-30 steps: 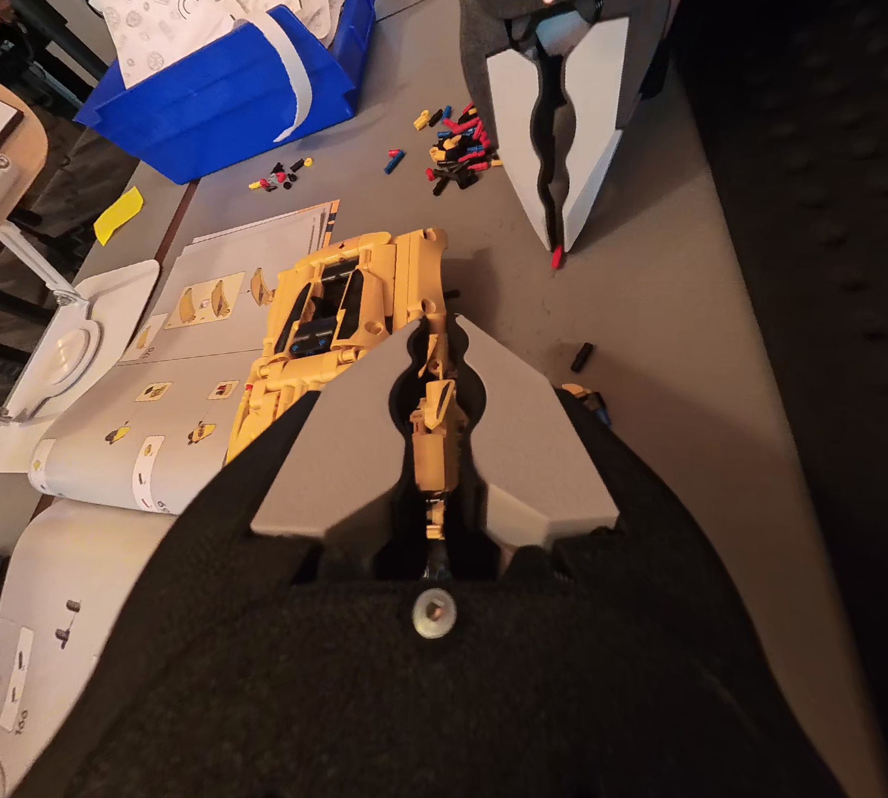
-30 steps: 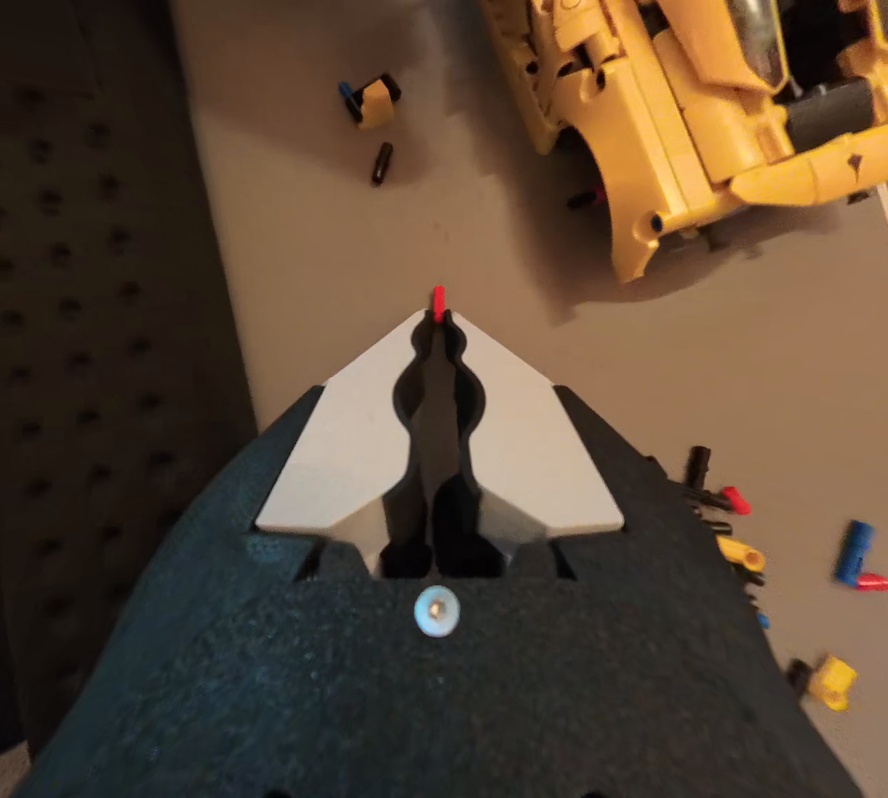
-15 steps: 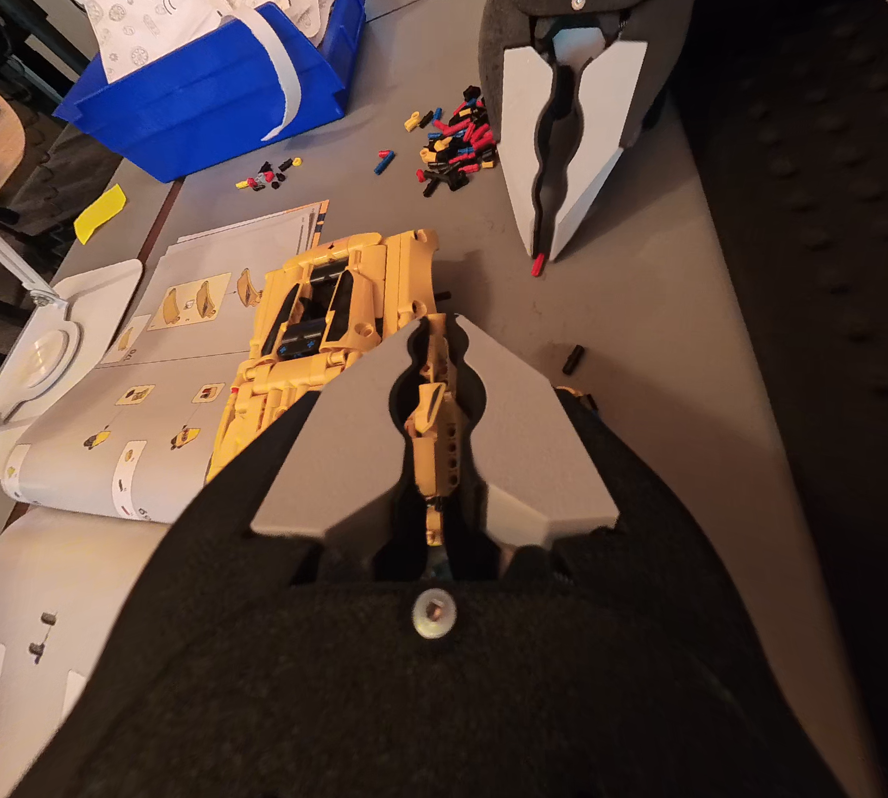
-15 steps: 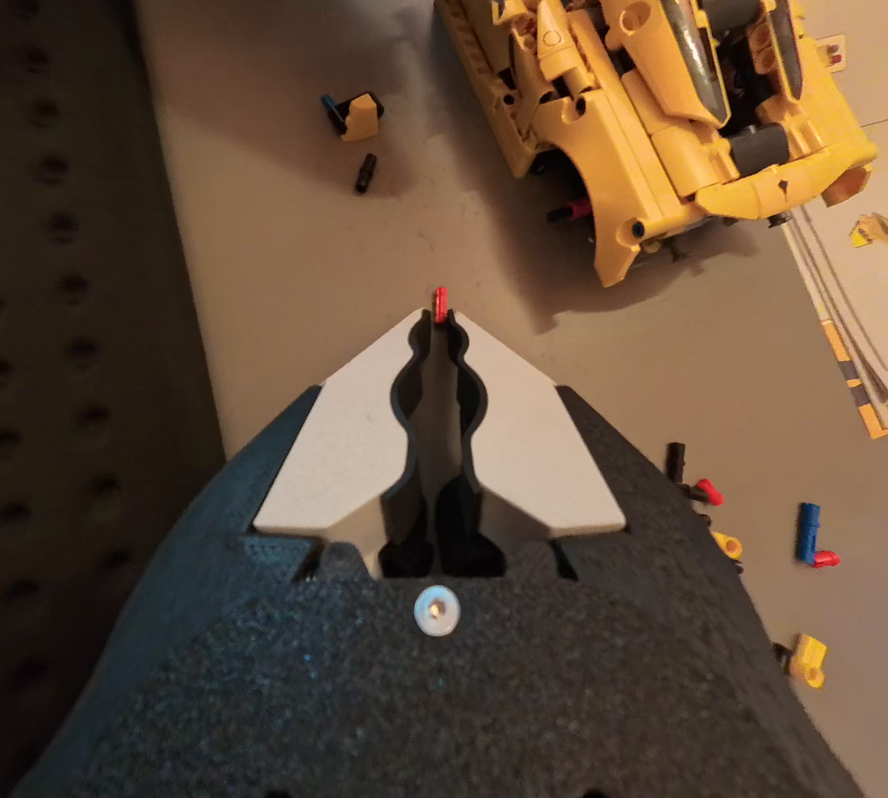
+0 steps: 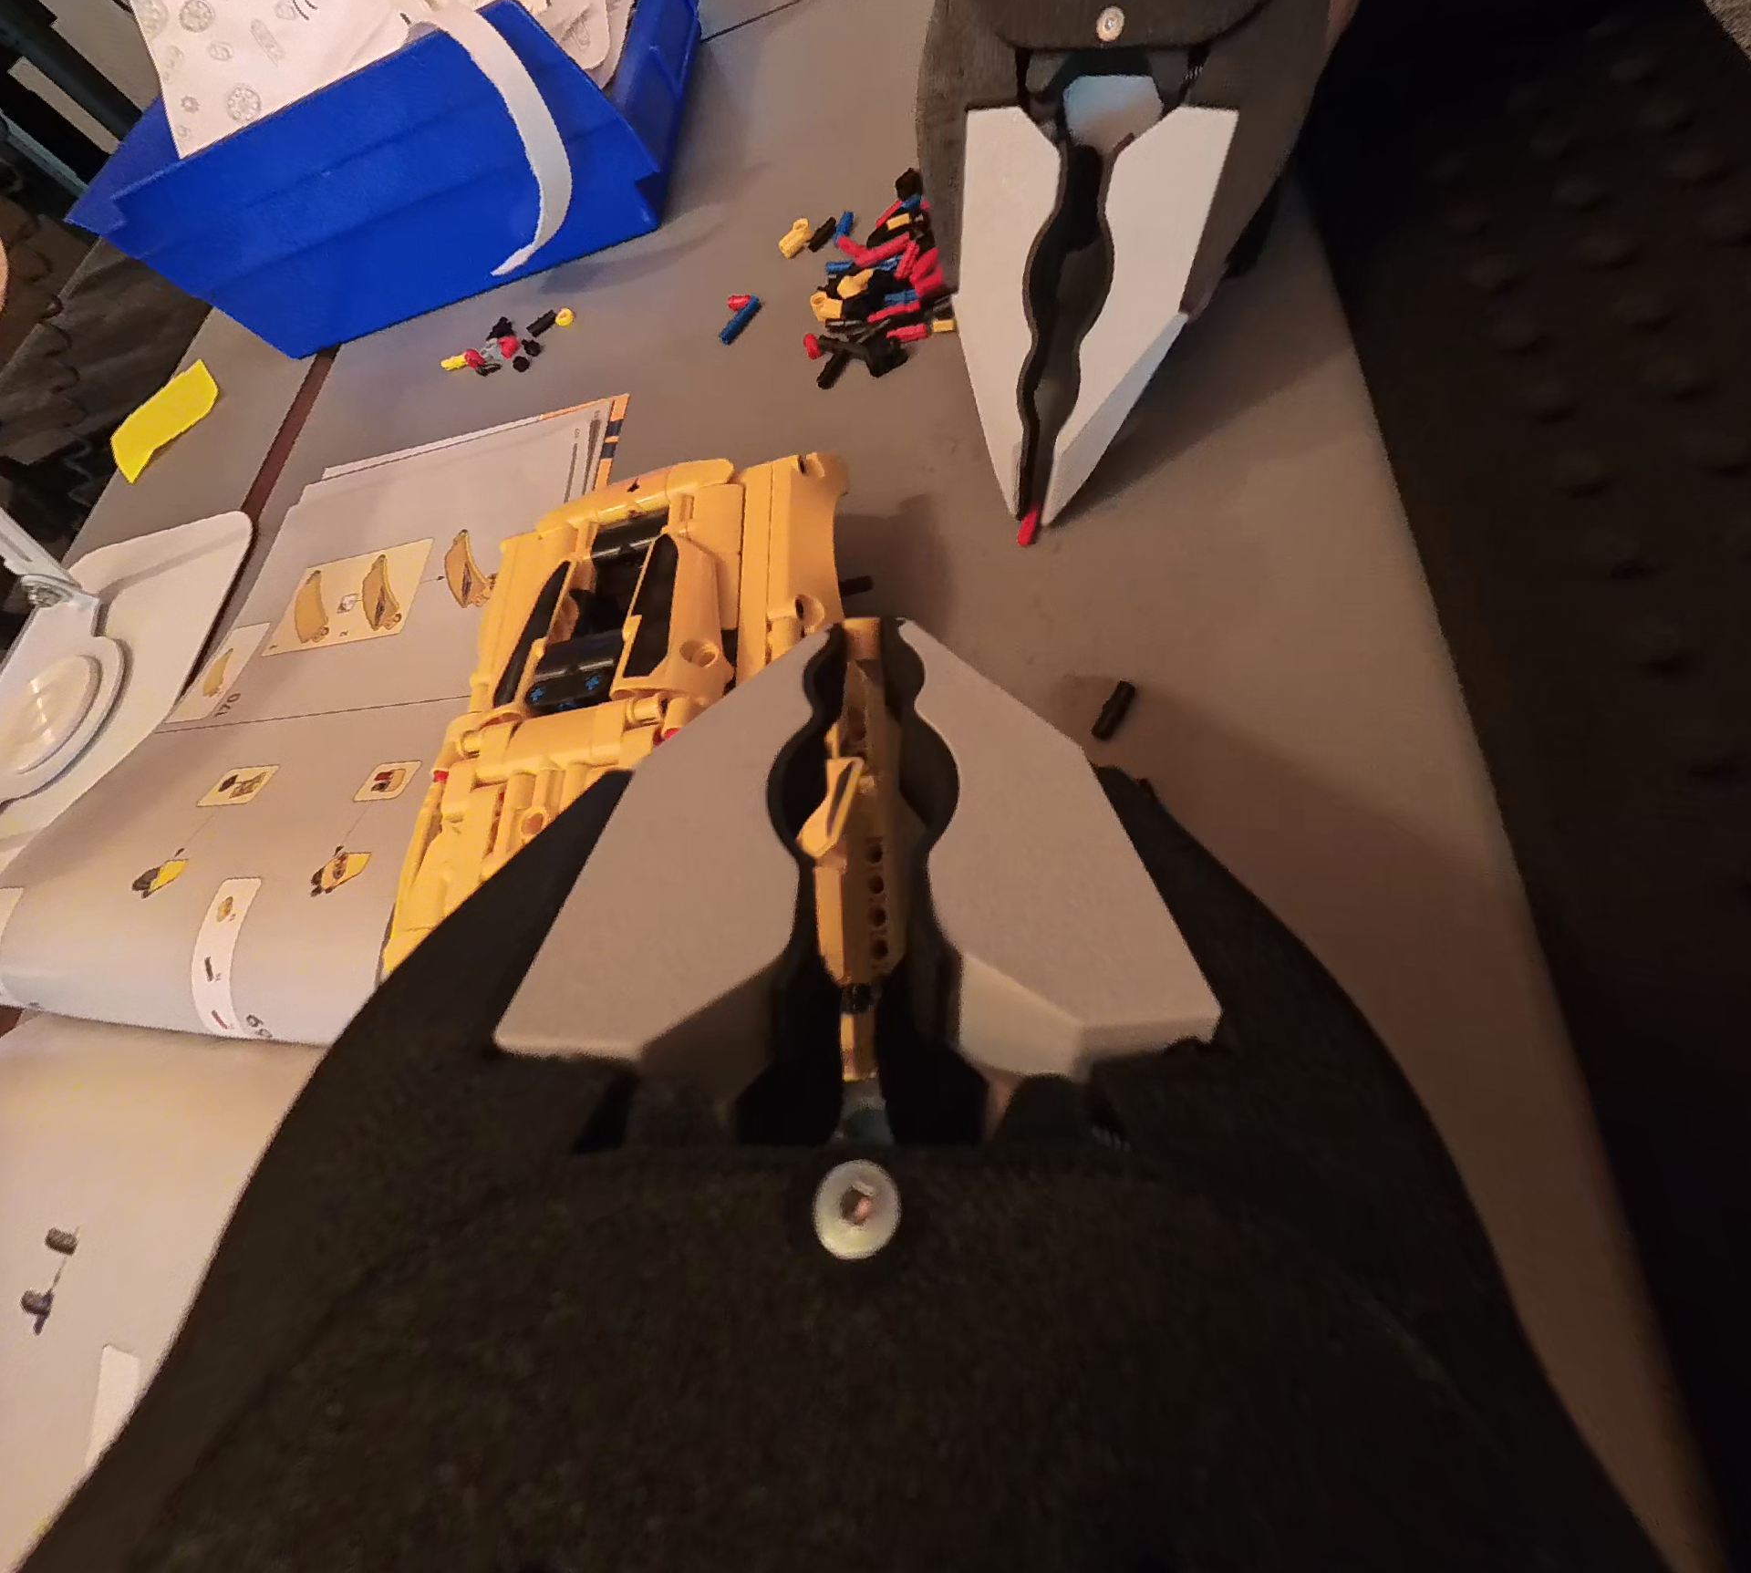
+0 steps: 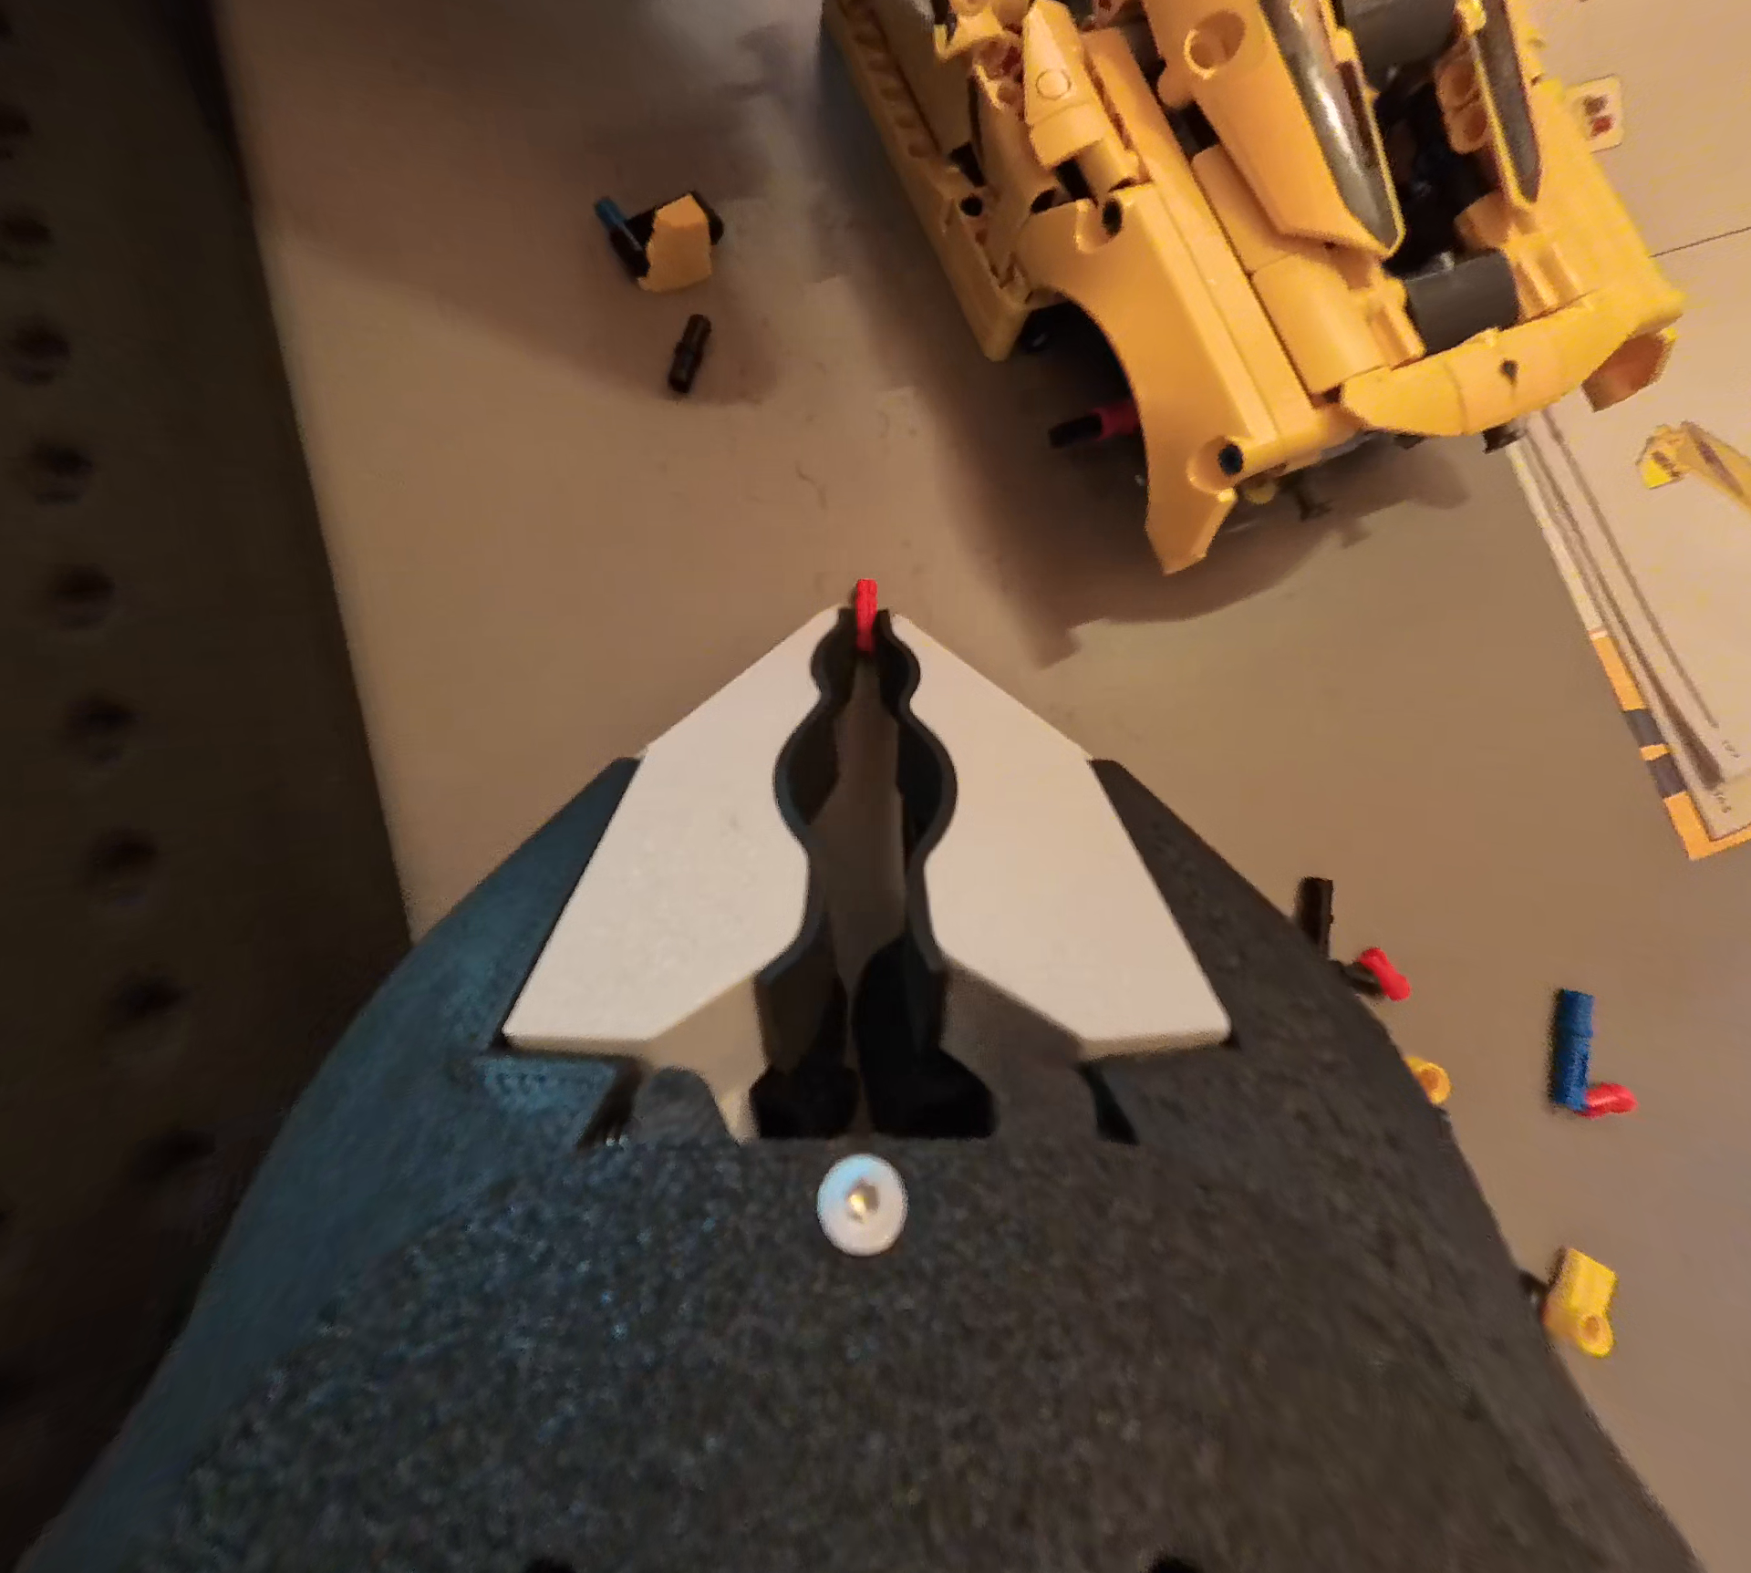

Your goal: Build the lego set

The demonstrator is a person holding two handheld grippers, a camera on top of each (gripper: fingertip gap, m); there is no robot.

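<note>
Yellow car body gripped at its side, red pin pinched and held above the table

On the left an instruction booklet (image 5: pixel 313 732) lies open on the grey table (image 5: pixel 1232 675), and the yellow car (image 5: pixel 606 675) rests partly on it, its long axis running away from the left wrist camera toward the blue bin (image 5: pixel 379 201); the left gripper (image 5: pixel 867 627) is clamped on the car's right side beam. Right of the car, the right gripper (image 6: pixel 867 618) points down at the table, closed on a small red pin (image 6: pixel 863 604) whose long axis follows the fingers, tip sticking out. A loose black pin (image 6: pixel 689 353) and a small yellow block (image 6: pixel 673 253) lie near. Compared with a second ago, the right wrist camera sits farther back, so more of the car shows, and the pin pile (image 5: pixel 872 296) looks farther from the left gripper
</note>
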